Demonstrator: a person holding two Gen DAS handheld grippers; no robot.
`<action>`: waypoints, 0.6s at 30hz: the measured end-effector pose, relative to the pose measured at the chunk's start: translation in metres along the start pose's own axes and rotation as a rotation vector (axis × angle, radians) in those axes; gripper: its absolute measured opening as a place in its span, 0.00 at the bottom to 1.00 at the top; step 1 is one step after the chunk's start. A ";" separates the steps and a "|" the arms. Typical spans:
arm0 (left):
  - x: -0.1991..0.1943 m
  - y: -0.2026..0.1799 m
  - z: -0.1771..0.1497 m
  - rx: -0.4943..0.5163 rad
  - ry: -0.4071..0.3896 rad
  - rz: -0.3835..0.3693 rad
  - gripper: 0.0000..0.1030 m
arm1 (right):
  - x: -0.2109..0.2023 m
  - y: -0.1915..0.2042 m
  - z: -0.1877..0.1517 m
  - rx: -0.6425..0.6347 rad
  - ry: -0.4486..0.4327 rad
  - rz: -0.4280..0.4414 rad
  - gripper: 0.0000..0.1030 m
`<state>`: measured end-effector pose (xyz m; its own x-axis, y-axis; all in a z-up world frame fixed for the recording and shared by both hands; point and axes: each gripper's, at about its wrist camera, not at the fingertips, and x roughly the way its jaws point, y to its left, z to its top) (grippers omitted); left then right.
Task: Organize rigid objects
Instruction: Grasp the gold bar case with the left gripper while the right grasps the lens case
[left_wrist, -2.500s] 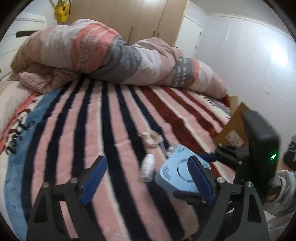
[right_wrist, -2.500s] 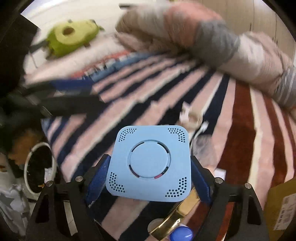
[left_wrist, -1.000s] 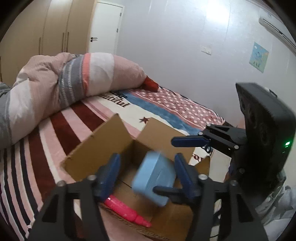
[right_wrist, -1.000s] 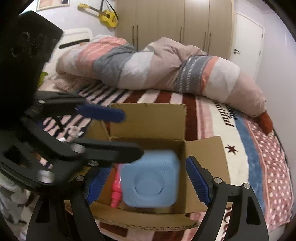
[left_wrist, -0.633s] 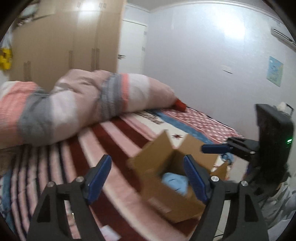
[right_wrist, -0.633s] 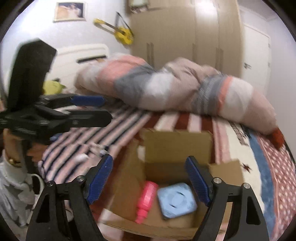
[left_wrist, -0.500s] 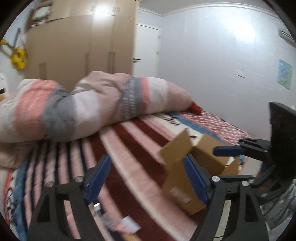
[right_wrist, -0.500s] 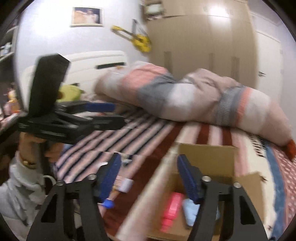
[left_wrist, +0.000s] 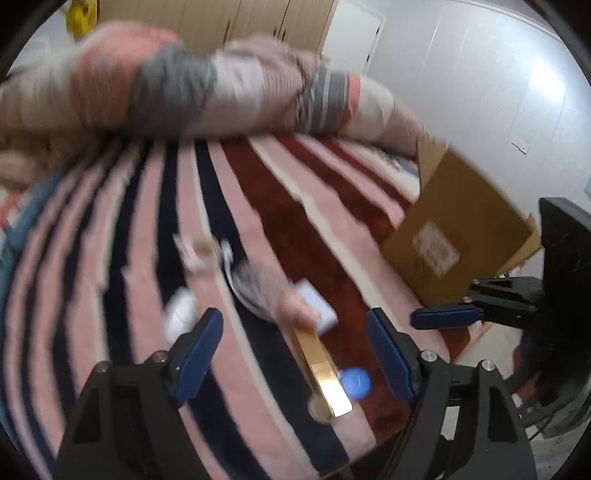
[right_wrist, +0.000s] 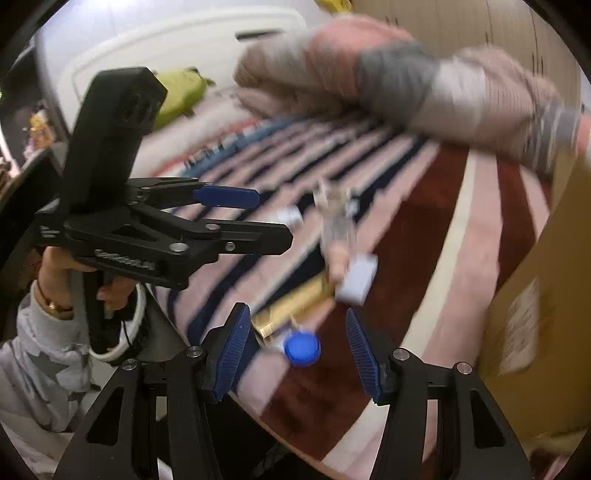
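Observation:
Small objects lie on the striped blanket (left_wrist: 147, 229): a gold bar-shaped item (left_wrist: 319, 363), a blue bottle cap (left_wrist: 355, 383), a small white box (left_wrist: 317, 308) and a white bottle (left_wrist: 179, 312). The same gold item (right_wrist: 295, 308), blue cap (right_wrist: 302, 348) and white box (right_wrist: 357, 278) show in the right wrist view. My left gripper (left_wrist: 295, 354) is open and empty above them. My right gripper (right_wrist: 299, 360) is open and empty, with the blue cap between its fingers in the view. The cardboard box (left_wrist: 454, 229) stands at the right.
A rolled striped quilt (left_wrist: 192, 85) lies across the far side of the bed. The left gripper's body (right_wrist: 155, 229) crosses the left of the right wrist view. A green plush toy (right_wrist: 181, 96) lies near the headboard. The bed edge is just below the grippers.
The right gripper let the light-blue device go into the cardboard box. Both grippers then swung left, away from the box, and down toward the small objects on the blanket.

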<state>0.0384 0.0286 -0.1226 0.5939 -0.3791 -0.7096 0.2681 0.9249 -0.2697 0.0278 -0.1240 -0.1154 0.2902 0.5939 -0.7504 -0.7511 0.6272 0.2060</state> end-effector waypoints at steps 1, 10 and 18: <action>0.006 -0.001 -0.005 -0.002 0.015 -0.013 0.66 | 0.009 -0.003 -0.008 0.010 0.014 -0.005 0.49; 0.054 -0.011 -0.030 0.008 0.133 -0.031 0.15 | 0.034 -0.006 -0.035 0.073 0.025 -0.025 0.50; 0.021 0.029 -0.035 -0.010 0.096 0.078 0.15 | 0.051 0.016 -0.036 0.092 -0.001 -0.020 0.50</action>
<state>0.0324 0.0487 -0.1682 0.5374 -0.3016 -0.7875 0.2159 0.9519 -0.2172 0.0089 -0.1019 -0.1729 0.3049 0.5815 -0.7543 -0.6875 0.6825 0.2483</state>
